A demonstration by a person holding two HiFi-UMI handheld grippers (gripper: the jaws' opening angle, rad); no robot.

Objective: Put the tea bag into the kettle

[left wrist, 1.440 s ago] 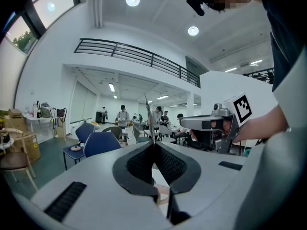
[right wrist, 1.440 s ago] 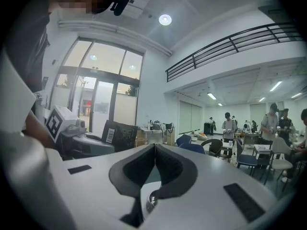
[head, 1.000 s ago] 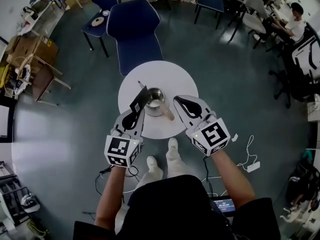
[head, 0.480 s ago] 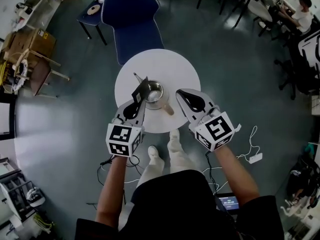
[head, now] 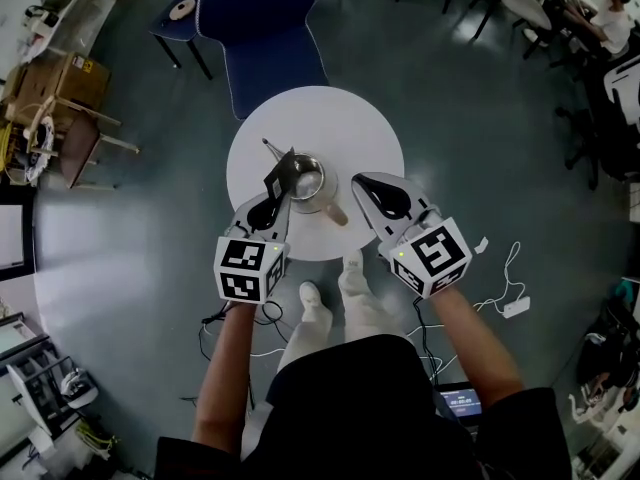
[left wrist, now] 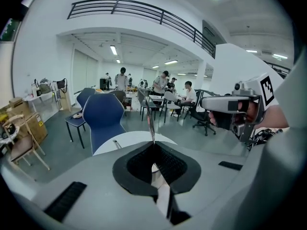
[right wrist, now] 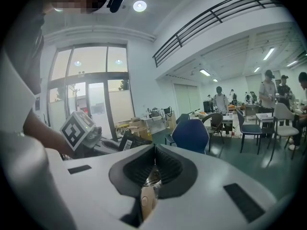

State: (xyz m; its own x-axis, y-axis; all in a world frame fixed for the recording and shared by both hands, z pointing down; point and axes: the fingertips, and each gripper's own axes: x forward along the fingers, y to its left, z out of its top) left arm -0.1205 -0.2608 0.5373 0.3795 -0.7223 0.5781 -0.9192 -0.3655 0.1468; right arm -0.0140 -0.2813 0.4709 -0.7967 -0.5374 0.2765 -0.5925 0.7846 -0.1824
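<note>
A steel kettle point(head: 312, 183) with a light wooden handle point(head: 337, 212) stands on the round white table point(head: 350, 128). My left gripper point(head: 283, 194) is shut on a flat dark tea bag packet point(head: 280, 175), which it holds at the kettle's left rim. The packet stands edge-on above the left gripper point(left wrist: 153, 145) tips as a thin strip point(left wrist: 151, 124), and its barcoded face point(right wrist: 132, 142) shows in the right gripper view. My right gripper point(head: 357, 182) is shut and empty, just right of the kettle. Below its tips point(right wrist: 154, 147) the wooden handle point(right wrist: 147, 200) shows.
A thin metal rod point(head: 270, 149) lies on the table left of the kettle. A blue chair point(head: 262, 33) stands behind the table, with cardboard boxes point(head: 60, 78) at far left. Cables and a power strip point(head: 515, 308) lie on the floor at right. The person's legs are under the near table edge.
The head view has drifted, so the table sits higher in the picture. Both grippers, the packet and the kettle keep nearly the same positions relative to each other.
</note>
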